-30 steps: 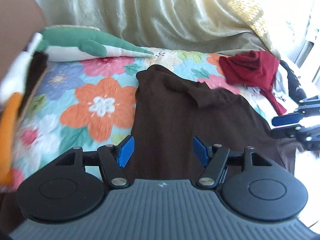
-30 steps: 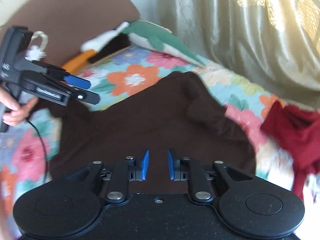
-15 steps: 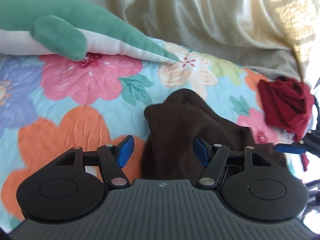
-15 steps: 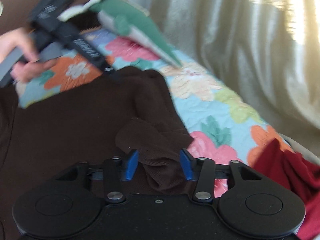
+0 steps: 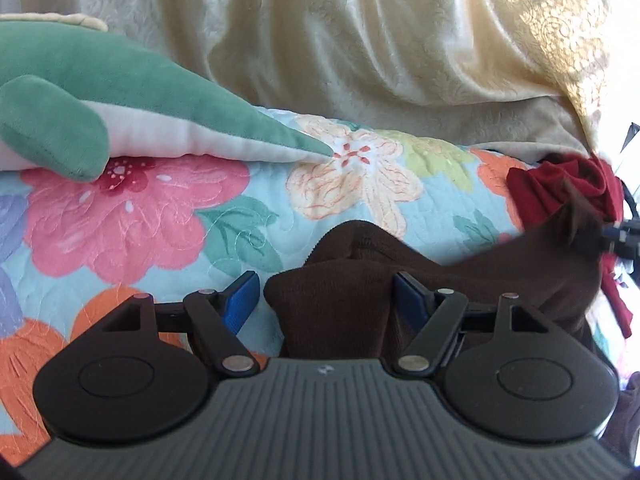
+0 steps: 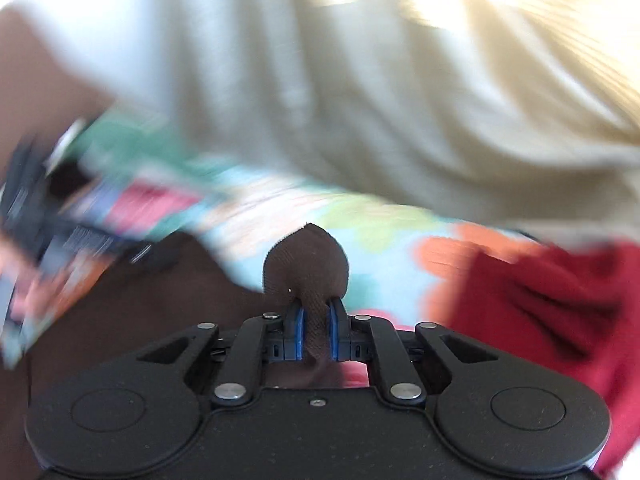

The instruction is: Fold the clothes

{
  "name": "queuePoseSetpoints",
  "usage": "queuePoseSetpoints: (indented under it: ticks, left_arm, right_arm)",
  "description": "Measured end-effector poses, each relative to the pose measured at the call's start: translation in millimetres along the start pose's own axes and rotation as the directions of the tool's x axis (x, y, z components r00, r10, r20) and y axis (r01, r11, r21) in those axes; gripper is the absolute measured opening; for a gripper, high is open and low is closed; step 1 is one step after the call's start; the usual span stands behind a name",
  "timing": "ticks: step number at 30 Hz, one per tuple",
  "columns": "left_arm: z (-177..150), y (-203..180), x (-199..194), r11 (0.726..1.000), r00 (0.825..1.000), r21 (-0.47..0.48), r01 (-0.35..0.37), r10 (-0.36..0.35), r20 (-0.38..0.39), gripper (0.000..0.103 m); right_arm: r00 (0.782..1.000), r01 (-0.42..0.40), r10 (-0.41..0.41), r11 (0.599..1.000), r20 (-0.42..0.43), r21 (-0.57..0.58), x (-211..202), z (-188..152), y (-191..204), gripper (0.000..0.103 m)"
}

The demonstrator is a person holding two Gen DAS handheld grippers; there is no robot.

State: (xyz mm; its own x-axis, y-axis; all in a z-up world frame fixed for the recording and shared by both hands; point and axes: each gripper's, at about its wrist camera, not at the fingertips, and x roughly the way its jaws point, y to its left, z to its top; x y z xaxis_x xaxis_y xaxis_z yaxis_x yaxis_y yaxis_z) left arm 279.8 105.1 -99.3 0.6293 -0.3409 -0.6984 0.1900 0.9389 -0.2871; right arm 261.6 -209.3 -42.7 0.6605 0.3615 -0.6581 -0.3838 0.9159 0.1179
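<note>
A dark brown garment [image 5: 344, 304] lies on the floral quilt [image 5: 132, 216]. My left gripper [image 5: 326, 300] is open, its blue pads either side of a bunched corner of the brown cloth. My right gripper [image 6: 316, 332] is shut on a fold of the brown garment [image 6: 306, 256], which bulges out past its pads; this view is blurred by motion. In the left wrist view the right gripper [image 5: 622, 234] shows at the far right edge, lifting a brown corner.
A green and white plush toy [image 5: 120, 120] lies at the back left of the quilt. A crumpled dark red garment [image 5: 560, 188] sits at the right, also in the right wrist view [image 6: 552, 308]. A cream curtain [image 5: 360, 40] hangs behind the bed.
My right gripper has closed on a fold of the brown garment and is moving fast. My left gripper has moved forward to the garment's far corner and stays open.
</note>
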Motion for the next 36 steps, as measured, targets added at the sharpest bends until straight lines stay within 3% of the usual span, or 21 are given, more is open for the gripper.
queuePoseSetpoints:
  ticks: [3, 6, 10, 11, 12, 13, 14, 16, 19, 20, 21, 22, 23, 30, 32, 33, 34, 36]
  left_arm:
    - [-1.9, -0.1, 2.2, 1.0, 1.0, 0.018, -0.002, 0.002, 0.013, 0.074]
    - [-3.0, 0.5, 4.2, 1.0, 1.0, 0.019, -0.004, 0.004, 0.017, 0.074]
    - [1.1, 0.5, 6.2, 1.0, 1.0, 0.002, 0.01, -0.01, 0.017, 0.071]
    - [2.2, 1.0, 6.9, 1.0, 1.0, -0.01, 0.026, -0.025, 0.014, 0.066]
    - [3.0, 1.8, 7.5, 0.999, 0.999, -0.025, 0.047, -0.047, 0.012, 0.046]
    - [3.5, 1.9, 8.4, 0.997, 0.998, -0.039, 0.06, -0.06, 0.007, 0.023]
    - [3.9, 1.5, 9.4, 0.996, 0.998, -0.053, 0.067, -0.067, -0.001, 0.018]
    - [4.0, -2.6, 8.4, 0.996, 0.998, -0.056, 0.064, -0.064, 0.0, 0.011]
    - [1.3, -22.8, -7.8, 0.999, 0.996, 0.044, -0.021, 0.017, 0.084, 0.009]
    - [-0.1, -31.9, -17.7, 0.993, 0.987, 0.093, -0.077, 0.063, 0.146, 0.009]
    - [-2.3, -41.5, -28.8, 0.979, 0.969, 0.141, -0.145, 0.111, 0.222, 0.009]
    - [-4.9, -51.6, -40.7, 0.958, 0.938, 0.185, -0.221, 0.157, 0.31, 0.009]
    - [-6.2, -53.9, -43.8, 0.947, 0.925, 0.196, -0.255, 0.18, 0.335, 0.009]
    - [-8.3, -31.0, -20.3, 0.951, 0.949, 0.139, -0.277, 0.248, 0.196, 0.018]
    - [-8.9, -24.4, -13.7, 0.951, 0.952, 0.123, -0.284, 0.265, 0.155, 0.036]
    - [-10.0, -20.3, -15.0, 0.955, 0.954, 0.108, -0.275, 0.258, 0.15, 0.055]
    - [-11.5, -16.6, -18.3, 0.96, 0.957, 0.095, -0.263, 0.248, 0.15, 0.061]
    - [-12.8, -10.6, -22.2, 0.964, 0.96, 0.08, -0.253, 0.24, 0.141, 0.061]
  right_arm:
    - [0.995, 0.096, -0.094, 0.987, -0.015, 0.13, -0.5, -2.6, -37.0, 0.013]
    - [0.99, 0.138, -0.141, 0.973, 0.005, 0.187, -2.3, -6.3, -53.9, 0.013]
    - [0.999, 0.051, -0.052, 0.954, -0.005, 0.296, 1.7, -12.5, -67.1, 0.017]
    - [0.999, 0.034, -0.031, 0.95, -0.014, 0.312, 3.7, -14.7, -66.2, 0.022]
    - [1.0, 0.016, -0.008, 0.948, -0.029, 0.318, 6.9, -16.9, -64.4, 0.028]
    - [0.999, 0.003, 0.011, 0.946, -0.043, 0.324, 10.2, -18.8, -62.4, 0.044]
    - [0.998, 0.002, 0.017, 0.944, -0.057, 0.33, 13.9, -20.2, -60.3, 0.054]
    - [0.996, -0.001, 0.031, 0.938, -0.081, 0.347, 20.9, -22.7, -56.6, 0.056]
    - [0.996, -0.026, 0.061, 0.901, -0.065, 0.433, 27.3, -23.7, -55.8, 0.064]
    - [0.996, -0.032, 0.068, 0.885, -0.059, 0.464, 30.1, -24.8, -55.7, 0.066]
    - [0.995, -0.035, 0.073, 0.876, -0.062, 0.481, 33.8, -24.3, -55.5, 0.066]
    - [0.995, -0.036, 0.079, 0.867, -0.064, 0.497, 37.5, -23.9, -55.4, 0.066]
    - [0.994, -0.037, 0.082, 0.861, -0.068, 0.508, 41.2, -23.3, -54.8, 0.066]
    - [0.989, -0.007, 0.076, 0.879, -0.126, 0.477, 62.6, -18.9, -40.9, 0.067]
    - [0.99, -0.014, 0.079, 0.882, -0.119, 0.472, 66.3, -19.6, -38.8, 0.068]
    - [0.99, -0.016, 0.077, 0.888, -0.114, 0.459, 68.7, -19.4, -37.8, 0.068]
    - [0.991, -0.019, 0.075, 0.894, -0.109, 0.447, 71.1, -19.2, -36.9, 0.068]
    - [0.992, -0.02, 0.069, 0.913, -0.104, 0.407, 77.1, -16.3, -33.7, 0.068]
